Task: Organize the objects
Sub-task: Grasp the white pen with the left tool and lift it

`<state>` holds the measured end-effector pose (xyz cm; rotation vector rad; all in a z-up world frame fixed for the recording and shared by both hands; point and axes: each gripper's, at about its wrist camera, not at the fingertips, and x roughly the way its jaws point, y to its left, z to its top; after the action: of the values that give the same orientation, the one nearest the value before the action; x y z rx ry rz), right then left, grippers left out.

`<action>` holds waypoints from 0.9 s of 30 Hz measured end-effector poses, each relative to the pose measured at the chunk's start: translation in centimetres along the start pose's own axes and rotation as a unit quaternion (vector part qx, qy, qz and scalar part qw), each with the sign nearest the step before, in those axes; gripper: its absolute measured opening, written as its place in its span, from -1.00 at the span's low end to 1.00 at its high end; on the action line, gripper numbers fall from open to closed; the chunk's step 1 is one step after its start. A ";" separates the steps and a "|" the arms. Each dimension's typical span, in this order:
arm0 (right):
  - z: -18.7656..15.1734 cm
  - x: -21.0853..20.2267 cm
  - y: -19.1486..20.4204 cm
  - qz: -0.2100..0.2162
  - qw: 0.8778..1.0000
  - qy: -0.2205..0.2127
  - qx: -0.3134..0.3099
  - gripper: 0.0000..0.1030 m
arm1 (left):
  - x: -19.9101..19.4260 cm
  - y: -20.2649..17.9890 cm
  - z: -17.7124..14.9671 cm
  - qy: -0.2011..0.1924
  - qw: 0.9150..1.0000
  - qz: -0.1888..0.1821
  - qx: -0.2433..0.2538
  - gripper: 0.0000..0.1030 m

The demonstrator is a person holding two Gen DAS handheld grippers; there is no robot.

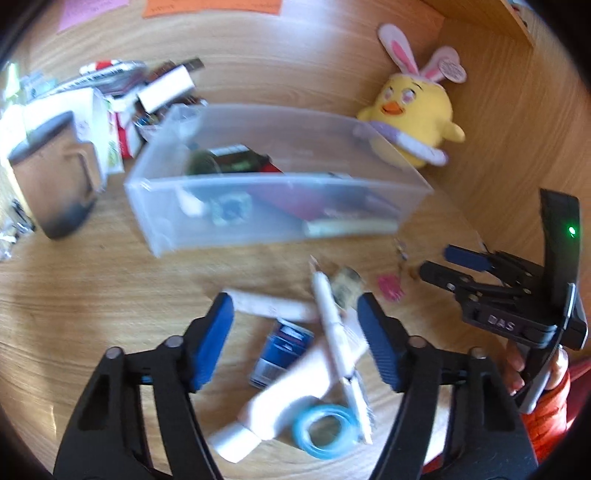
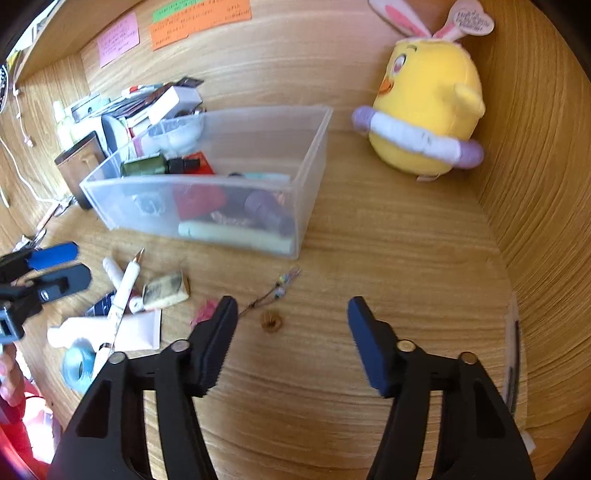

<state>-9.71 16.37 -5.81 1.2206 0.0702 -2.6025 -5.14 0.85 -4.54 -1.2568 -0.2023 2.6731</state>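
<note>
A clear plastic bin (image 1: pixel 258 206) (image 2: pixel 207 206) holds bottles and small items on the wooden desk. In front of it lies a loose pile: a white pen (image 1: pixel 332 317) (image 2: pixel 123 291), a white tube (image 1: pixel 284 398) (image 2: pixel 110 330), a blue tape roll (image 1: pixel 327 430) (image 2: pixel 77 365), a blue packet (image 1: pixel 282 349), a small tan packet (image 1: pixel 347 286) (image 2: pixel 166 290), a pink clip (image 1: pixel 390 287) (image 2: pixel 205 310) and a beaded string (image 2: pixel 275 291). My left gripper (image 1: pixel 295 339) is open above the pile. My right gripper (image 2: pixel 291 339) is open and empty over bare desk, near a small brown ring (image 2: pixel 271 320).
A yellow chick plush (image 1: pixel 413 114) (image 2: pixel 424 110) sits at the back right against the wooden side wall. Boxes and a brown mug (image 1: pixel 55 173) crowd the back left. Sticky notes (image 2: pixel 199 18) hang on the back wall.
</note>
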 end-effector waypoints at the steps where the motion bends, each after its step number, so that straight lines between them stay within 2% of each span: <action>1: -0.1 0.1 0.0 0.003 1.000 0.004 0.000 -0.03 | 0.1 -0.4 -0.3 0.003 1.000 -0.004 0.004 0.23; 6: -0.5 0.5 0.7 0.005 1.000 0.013 -0.017 -0.23 | 0.7 -1.4 -1.1 0.017 1.000 -0.016 0.016 -0.10; 8: -0.4 0.8 0.9 0.004 1.000 0.015 -0.022 -0.31 | 1.2 -1.6 -1.4 0.027 0.999 -0.019 0.017 -0.17; 14: -0.1 2.0 1.5 0.000 0.999 0.031 -0.037 -0.53 | 1.8 -1.8 -1.7 0.036 0.999 -0.018 0.020 -0.19; 18: -0.1 2.2 1.8 -0.003 0.999 0.029 -0.045 -0.76 | 2.3 -2.2 -1.5 0.033 0.999 -0.014 0.027 -0.19; 19: -0.1 2.2 1.8 -0.003 0.999 0.029 -0.045 -0.77 | 2.4 -2.4 -1.5 0.029 0.999 -0.005 0.034 -0.23; 21: -0.1 2.2 1.8 -0.002 0.999 0.026 -0.045 -0.77 | 2.5 -2.6 -1.5 0.026 0.999 0.008 0.044 -0.49; 23: -0.1 2.0 1.8 -0.006 0.999 0.020 -0.044 -0.77 | 2.7 -2.9 -1.4 0.025 0.998 0.011 0.050 -0.66; 27: 0.0 1.3 1.4 -0.002 0.999 0.008 -0.037 -0.77 | 3.0 -2.9 -1.2 0.024 0.998 0.007 0.051 -0.78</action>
<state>-10.20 14.69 -6.70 1.2177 0.1701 -2.5704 -5.79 4.42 -6.95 -1.2954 -0.0499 2.6252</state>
